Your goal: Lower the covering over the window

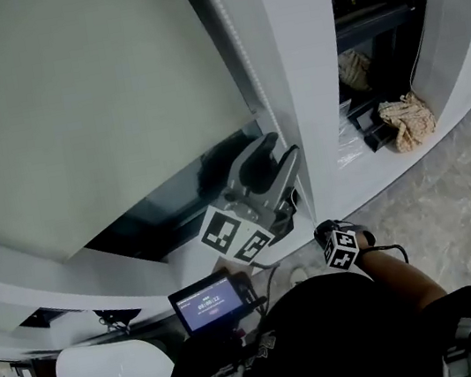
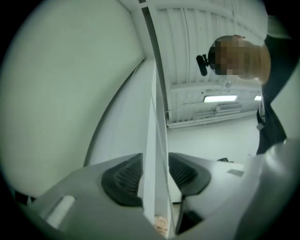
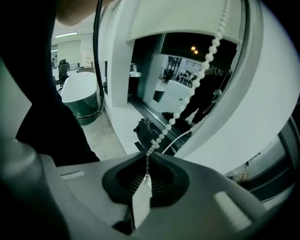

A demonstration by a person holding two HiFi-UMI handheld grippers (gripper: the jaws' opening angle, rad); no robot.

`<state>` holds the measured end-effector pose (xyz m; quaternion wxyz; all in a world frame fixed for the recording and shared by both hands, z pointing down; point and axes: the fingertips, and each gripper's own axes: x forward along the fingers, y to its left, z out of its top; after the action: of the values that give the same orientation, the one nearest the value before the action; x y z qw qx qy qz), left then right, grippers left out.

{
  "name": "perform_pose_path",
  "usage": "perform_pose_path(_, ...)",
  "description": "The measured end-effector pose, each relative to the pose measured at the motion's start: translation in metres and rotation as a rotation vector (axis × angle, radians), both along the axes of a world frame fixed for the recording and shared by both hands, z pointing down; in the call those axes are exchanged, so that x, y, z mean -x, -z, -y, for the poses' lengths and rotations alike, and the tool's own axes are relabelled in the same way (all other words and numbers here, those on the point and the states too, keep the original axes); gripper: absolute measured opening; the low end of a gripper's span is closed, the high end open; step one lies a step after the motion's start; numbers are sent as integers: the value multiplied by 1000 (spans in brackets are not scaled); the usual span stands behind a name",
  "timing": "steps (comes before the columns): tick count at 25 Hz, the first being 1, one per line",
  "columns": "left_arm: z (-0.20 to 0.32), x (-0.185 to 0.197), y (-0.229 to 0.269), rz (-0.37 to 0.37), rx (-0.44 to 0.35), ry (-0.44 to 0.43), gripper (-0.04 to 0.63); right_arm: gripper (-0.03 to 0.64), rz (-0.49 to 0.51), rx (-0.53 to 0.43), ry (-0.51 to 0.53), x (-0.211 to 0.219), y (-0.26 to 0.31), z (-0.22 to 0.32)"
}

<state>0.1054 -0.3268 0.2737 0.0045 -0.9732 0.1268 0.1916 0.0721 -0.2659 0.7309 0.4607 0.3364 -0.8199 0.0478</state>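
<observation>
Head view shows you the roller blind point(image 1: 69, 103) drawn down over most of the window, its bottom edge just above a band of dark glass point(image 1: 167, 208). The bead chain point(image 1: 234, 45) that drives it hangs along the white frame point(image 1: 304, 64) at the blind's right edge, with its long axis running up and down the frame. Your left gripper point(image 1: 268, 158) is raised against that frame near the blind's lower corner. Your right gripper point(image 1: 329, 237) sits lower, close to your body.

Right gripper view has the jaws clamped together on the chain, which climbs away from them, taut, toward the frame. Left gripper view has the jaws standing wide, with a white upright edge of the frame between the pads point(image 2: 124, 176) and pressed by neither. Whether the chain lies in that gap is not clear. The next pull, I judge, falls to the left gripper, since it sits higher along the chain's line.
</observation>
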Motion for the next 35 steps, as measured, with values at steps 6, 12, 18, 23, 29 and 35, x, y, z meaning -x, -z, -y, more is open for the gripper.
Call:
perform_pose_path(6, 0, -5, 45, -114, -36, -24, 126, 3, 6, 30, 24, 4, -18, -15)
perform_pose_path(12, 10, 6, 41, -141, 23, 13, 11, 3, 61, 93, -83, -11, -21, -18)
perform_pose_path(18, 35, 13, -28, 31, 142, 74, 11, 56, 332, 156, -403, -59, -12, -28)
perform_pose_path(23, 36, 12, -127, 187, 242, 73, 11, 57, 680, -102, -560, -90, 95, 1)
perform_pose_path(29, 5, 14, -287, 480, 479, 53, 11, 53, 1052, -473, -426, -84, 306, 26)
perform_pose_path(35, -62, 20, -389, 734, 592, -71, 11, 89, 1118, -571, -137, -48, 447, 35)
